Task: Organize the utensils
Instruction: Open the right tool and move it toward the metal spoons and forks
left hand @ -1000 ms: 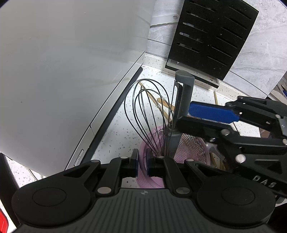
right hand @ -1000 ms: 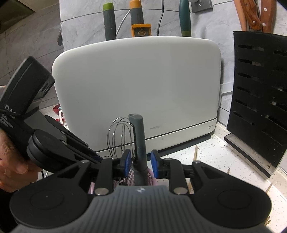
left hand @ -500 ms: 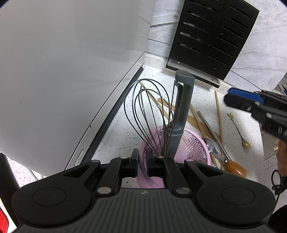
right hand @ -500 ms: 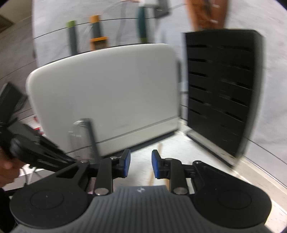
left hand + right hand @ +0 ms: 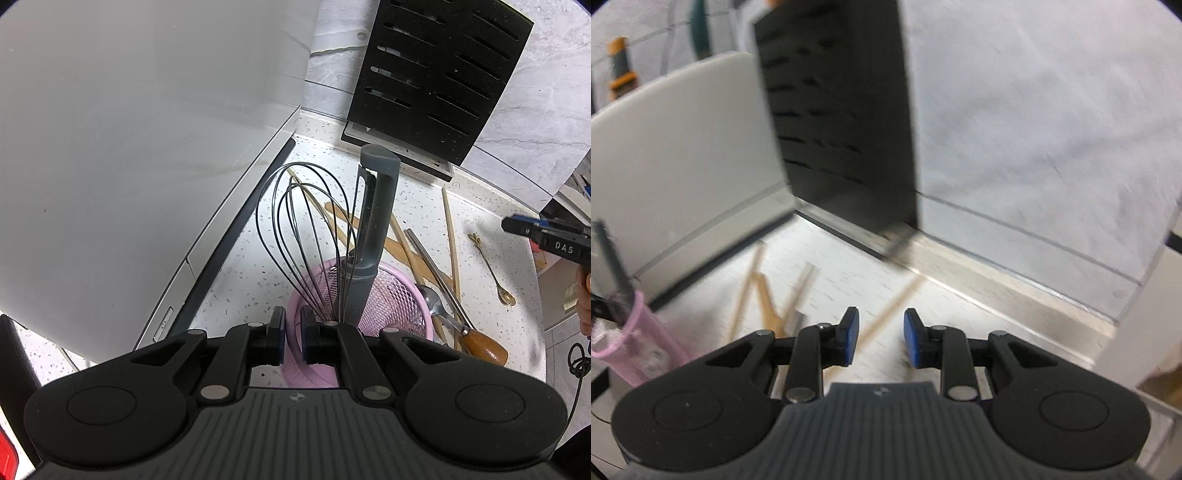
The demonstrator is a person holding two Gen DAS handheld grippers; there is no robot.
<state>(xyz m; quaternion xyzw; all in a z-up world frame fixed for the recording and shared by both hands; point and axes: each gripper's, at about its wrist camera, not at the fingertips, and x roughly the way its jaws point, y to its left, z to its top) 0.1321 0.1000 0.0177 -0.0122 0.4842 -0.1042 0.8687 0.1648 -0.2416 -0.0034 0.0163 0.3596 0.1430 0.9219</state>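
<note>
Your left gripper grips the rim of one pink mesh basket; your right gripper hangs empty over the speckled countertop.

The left jaws are clenched on the basket's near rim. Two utensils stand upright in the basket: one black wire whisk and one grey-handled tool, side by side. The basket sits near the counter's back, beside a large white appliance on its left. To the basket's right, loose utensils lie in a heap: several wooden chopsticks, too overlapped to count, one metal spoon with a wooden handle, and, farther right and apart, one small gold spoon. One black slotted knife block stands at the counter's back edge. Your right jaws are parted, with nothing between them; that view is blurred.
</note>
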